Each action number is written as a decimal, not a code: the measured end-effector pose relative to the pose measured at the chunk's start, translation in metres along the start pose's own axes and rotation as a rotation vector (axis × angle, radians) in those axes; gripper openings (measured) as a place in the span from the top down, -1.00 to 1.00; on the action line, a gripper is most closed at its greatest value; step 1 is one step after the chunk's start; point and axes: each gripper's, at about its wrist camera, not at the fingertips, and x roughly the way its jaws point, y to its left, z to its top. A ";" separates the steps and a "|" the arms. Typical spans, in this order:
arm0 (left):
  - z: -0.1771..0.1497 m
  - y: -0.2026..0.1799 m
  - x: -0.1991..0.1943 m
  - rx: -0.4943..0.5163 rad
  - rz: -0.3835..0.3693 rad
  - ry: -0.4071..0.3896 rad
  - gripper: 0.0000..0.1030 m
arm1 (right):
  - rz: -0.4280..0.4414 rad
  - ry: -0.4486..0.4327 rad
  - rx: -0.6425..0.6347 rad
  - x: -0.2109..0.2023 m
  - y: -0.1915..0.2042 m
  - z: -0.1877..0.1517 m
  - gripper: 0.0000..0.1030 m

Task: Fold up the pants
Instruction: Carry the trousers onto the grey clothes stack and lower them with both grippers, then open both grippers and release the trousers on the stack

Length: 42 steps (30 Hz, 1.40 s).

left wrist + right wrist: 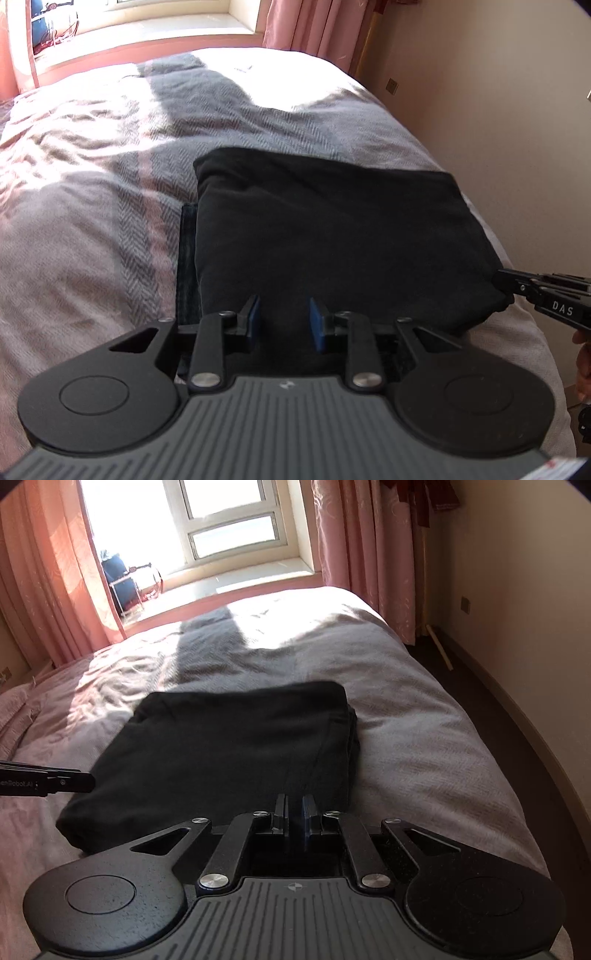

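Black pants [332,236] lie folded into a thick rectangle on the bed, also seen in the right wrist view [229,746]. My left gripper [282,321] hovers over the near edge of the pants, its blue pads [317,325] wide apart and nothing between them. My right gripper [293,808] sits at the near right corner of the pants, fingers drawn almost together on the cloth edge. Its tip [509,282] shows from the side, touching that corner. The left gripper's tip [74,781] reaches in by the left edge of the pants.
A grey-pink herringbone bedspread [92,221] covers the bed. A dark blue strip of cloth [186,258] peeks out under the left side of the pants. A wall [517,129] runs close along the right. Pink curtains [354,546] and a sunlit window [229,524] stand beyond.
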 end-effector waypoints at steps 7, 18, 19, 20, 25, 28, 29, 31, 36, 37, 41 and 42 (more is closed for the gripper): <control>-0.001 -0.008 0.003 -0.002 0.077 0.024 0.55 | -0.010 0.085 0.046 0.023 -0.012 -0.005 0.94; 0.010 -0.019 -0.088 -0.016 0.123 -0.028 0.36 | 0.022 0.005 0.107 -0.056 0.020 0.002 0.30; 0.010 -0.020 -0.100 -0.024 0.119 -0.041 0.32 | 0.025 -0.009 0.112 -0.067 0.025 0.001 0.21; 0.010 -0.021 -0.111 -0.027 0.118 -0.052 0.30 | 0.023 -0.026 0.117 -0.078 0.029 0.002 0.18; 0.005 -0.038 -0.169 -0.016 0.142 -0.107 -0.03 | 0.023 -0.101 0.111 -0.138 0.049 0.004 0.02; -0.004 -0.049 -0.208 -0.006 0.137 -0.143 -0.31 | 0.026 -0.126 0.098 -0.175 0.061 0.003 -0.03; -0.009 -0.052 -0.221 -0.001 0.131 -0.154 -0.34 | 0.030 -0.133 0.096 -0.187 0.065 0.002 -0.03; -0.019 -0.057 -0.247 0.002 0.117 -0.168 -0.44 | 0.046 -0.154 0.096 -0.214 0.073 -0.003 -0.08; -0.052 -0.066 -0.302 0.018 0.115 -0.201 -0.59 | 0.068 -0.162 0.112 -0.271 0.090 -0.022 -0.14; -0.058 -0.067 -0.313 0.022 0.115 -0.206 -0.59 | 0.070 -0.165 0.113 -0.282 0.093 -0.026 -0.15; -0.084 -0.067 -0.347 0.019 0.102 -0.219 -0.63 | 0.071 -0.163 0.113 -0.317 0.106 -0.044 -0.16; -0.091 -0.067 -0.354 0.019 0.101 -0.220 -0.63 | 0.071 -0.161 0.113 -0.324 0.109 -0.048 -0.17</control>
